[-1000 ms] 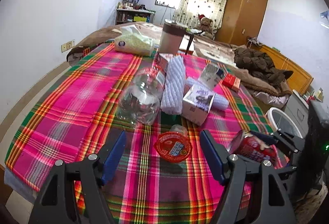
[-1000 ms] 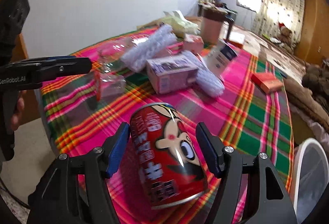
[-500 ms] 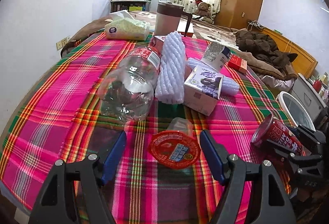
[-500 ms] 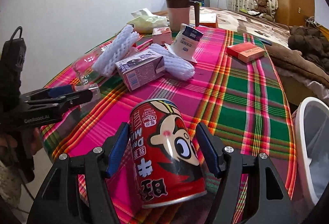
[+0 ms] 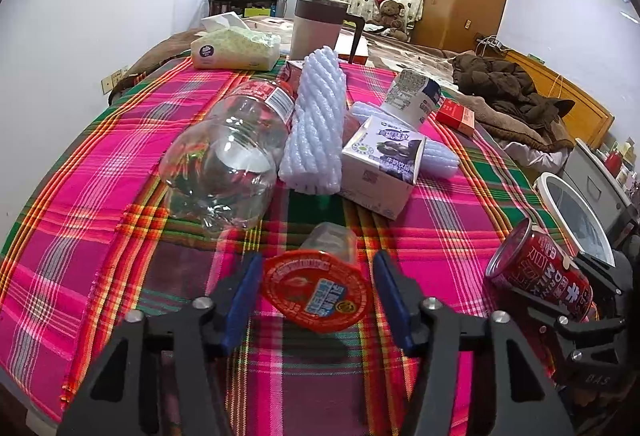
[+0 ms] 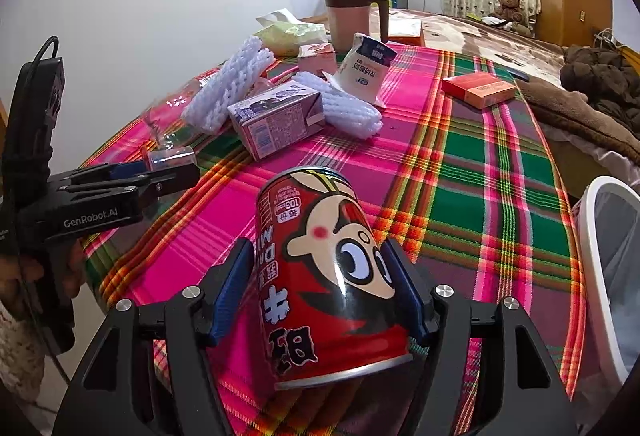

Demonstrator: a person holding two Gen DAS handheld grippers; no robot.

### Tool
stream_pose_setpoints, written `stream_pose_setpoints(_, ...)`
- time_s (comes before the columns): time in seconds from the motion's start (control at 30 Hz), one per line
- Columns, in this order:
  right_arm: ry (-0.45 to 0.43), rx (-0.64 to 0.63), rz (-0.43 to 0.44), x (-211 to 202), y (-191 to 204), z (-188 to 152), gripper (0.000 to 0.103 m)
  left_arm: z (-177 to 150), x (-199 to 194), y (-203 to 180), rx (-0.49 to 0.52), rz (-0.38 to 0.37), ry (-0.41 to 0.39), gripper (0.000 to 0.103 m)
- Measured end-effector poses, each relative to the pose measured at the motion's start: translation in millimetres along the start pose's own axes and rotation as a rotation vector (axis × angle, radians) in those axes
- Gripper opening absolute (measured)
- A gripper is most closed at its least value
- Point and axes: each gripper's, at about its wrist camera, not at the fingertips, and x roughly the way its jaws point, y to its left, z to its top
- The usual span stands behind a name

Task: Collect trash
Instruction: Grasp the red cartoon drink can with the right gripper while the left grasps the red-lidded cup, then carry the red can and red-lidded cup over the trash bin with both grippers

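The right tongs (image 6: pixel 324 290) clamp a red can (image 6: pixel 328 272) at the surface's near edge; it tilts and could slide out. The left tongs (image 5: pixel 316 292), just narrowed, bracket a jelly cup (image 5: pixel 318 288); its rim might skid away.

Jelly cup (image 5: pixel 318 290): lower centre, between the left tongs (image 5: pixel 316 300), on the table (image 5: pixel 100 204).
Bottle (image 5: pixel 228 156): left of centre, behind the cup.
Carton (image 5: pixel 380 166): right of the bottle.
Can (image 5: pixel 538 278): lower right.
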Motion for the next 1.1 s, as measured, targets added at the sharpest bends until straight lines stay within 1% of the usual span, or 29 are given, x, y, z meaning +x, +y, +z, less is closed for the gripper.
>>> stream_pose_setpoints(0.07,-0.005,0.009,0.001,-1.7,-0.7,-0.1,0.061,-0.1,-1.4,-0.2,-0.002,-0.005,-0.003,0.046)
stream_pose_setpoints(0.1,-0.005,0.016,0.003,-1.8,-2.0,0.1,0.060,-0.4,-1.7,-0.5,-0.001,-0.006,-0.003,0.046)
stream_pose_setpoints(0.2,-0.012,0.020,0.002,-2.5,-2.3,-0.8,0.057,-1.7,-1.6,-2.7,0.002,-0.002,-0.002,0.046)
stream_pose_setpoints(0.33,-0.022,0.030,0.002,-3.3,-3.6,-1.7,0.055,-2.1,-2.8,-5.0,-0.001,-0.001,-0.004,0.046)
stream_pose_setpoints(0.63,-0.056,0.046,-0.012,-5.8,-8.1,-0.3,0.054,0.0,-11.9,-13.7,0.001,-0.010,-0.025,0.046)
stream_pose_setpoints(1.1,-0.124,0.079,-0.018,-26.3,-22.0,7.1,0.055,10.3,-34.0,-38.6,0.040,-0.031,-0.073,0.046)
